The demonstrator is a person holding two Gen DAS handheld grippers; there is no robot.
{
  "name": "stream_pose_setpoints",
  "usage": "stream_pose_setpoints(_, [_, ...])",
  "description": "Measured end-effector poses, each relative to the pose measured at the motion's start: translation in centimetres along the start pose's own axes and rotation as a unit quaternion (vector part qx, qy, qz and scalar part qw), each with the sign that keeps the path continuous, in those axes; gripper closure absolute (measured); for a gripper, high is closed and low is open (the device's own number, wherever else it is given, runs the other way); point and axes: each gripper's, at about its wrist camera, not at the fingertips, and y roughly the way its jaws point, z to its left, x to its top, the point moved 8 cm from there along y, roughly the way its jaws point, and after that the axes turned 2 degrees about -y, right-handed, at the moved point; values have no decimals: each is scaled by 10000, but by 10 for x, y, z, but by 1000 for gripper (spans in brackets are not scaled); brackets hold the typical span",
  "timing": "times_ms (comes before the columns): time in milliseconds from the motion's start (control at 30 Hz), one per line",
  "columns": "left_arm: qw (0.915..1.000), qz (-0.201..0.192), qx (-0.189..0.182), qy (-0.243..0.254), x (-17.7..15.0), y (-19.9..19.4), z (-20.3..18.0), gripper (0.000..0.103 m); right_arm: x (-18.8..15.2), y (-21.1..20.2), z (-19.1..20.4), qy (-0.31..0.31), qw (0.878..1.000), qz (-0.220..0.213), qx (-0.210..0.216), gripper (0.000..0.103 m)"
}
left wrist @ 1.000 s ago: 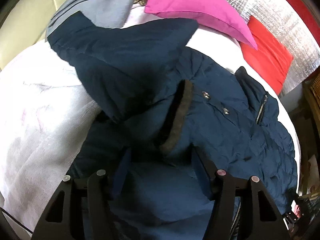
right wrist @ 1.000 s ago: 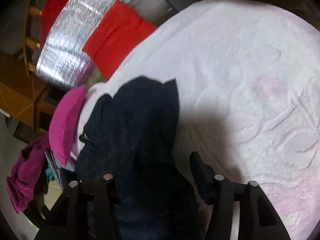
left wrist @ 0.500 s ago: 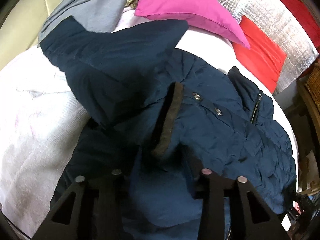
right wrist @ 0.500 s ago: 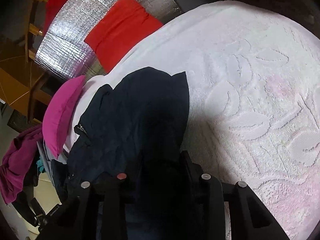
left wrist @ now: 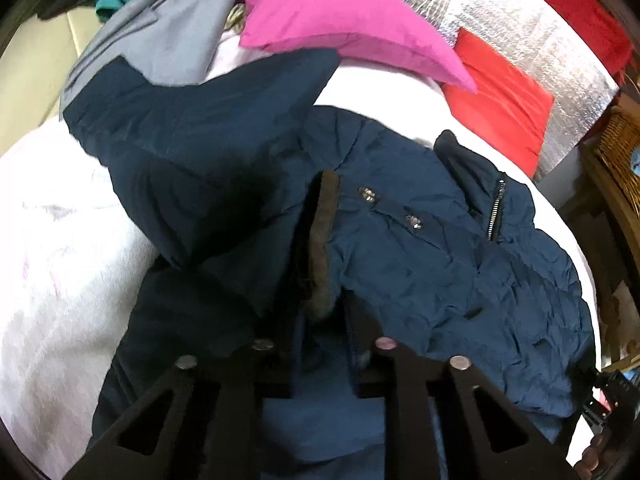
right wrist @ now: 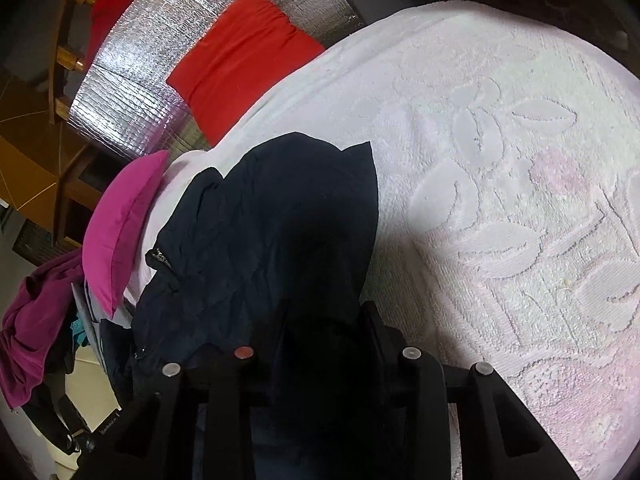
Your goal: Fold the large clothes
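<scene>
A navy padded jacket (left wrist: 420,264) lies spread on a white bedspread (left wrist: 60,260), one sleeve reaching toward the upper left. A brown fur trim (left wrist: 320,240) runs down its middle. My left gripper (left wrist: 322,312) is shut on a bunch of jacket fabric at the lower end of that trim. In the right wrist view the jacket (right wrist: 272,232) looks almost black, and my right gripper (right wrist: 326,312) is shut on its near edge, with cloth filling the gap between the fingers. The fingertips are buried in fabric in both views.
A pink pillow (left wrist: 344,28), a grey garment (left wrist: 160,40) and a red cushion (left wrist: 500,100) against silver foil (left wrist: 520,24) sit beyond the jacket. A wicker piece (left wrist: 620,140) stands at the right. The embossed bedspread (right wrist: 500,200) stretches right; a magenta garment (right wrist: 28,320) hangs at the left.
The left jaws have closed from wide apart onto the jacket fabric by the fur trim. The right jaws narrowed onto the jacket's edge early on, then held still.
</scene>
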Motion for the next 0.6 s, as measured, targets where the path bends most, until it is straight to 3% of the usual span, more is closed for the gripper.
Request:
stream_pose_setpoints(200, [9986,-457,-192,163,9,-26,-11,90,7,-16,13,-198,9989,-405,143,76])
stream_pose_setpoints(300, [9974,-664,-27,275,14,-36,-10,90,10,-24,24,-370,9970,-600,318,76])
stream_pose_setpoints(367, [9980,-502,239,310,10,-28,-3,90,6,-17,22,-392,9980,-481,153,76])
stream_pose_setpoints(467, [9991,95,392,120,-2,-4,13,90,2,-1,10,-301,9993,-190,-140,76])
stream_pose_setpoints(600, [9994,128,306,81,2,-11,17,86,4,-6,10,-143,9997,-194,-51,73])
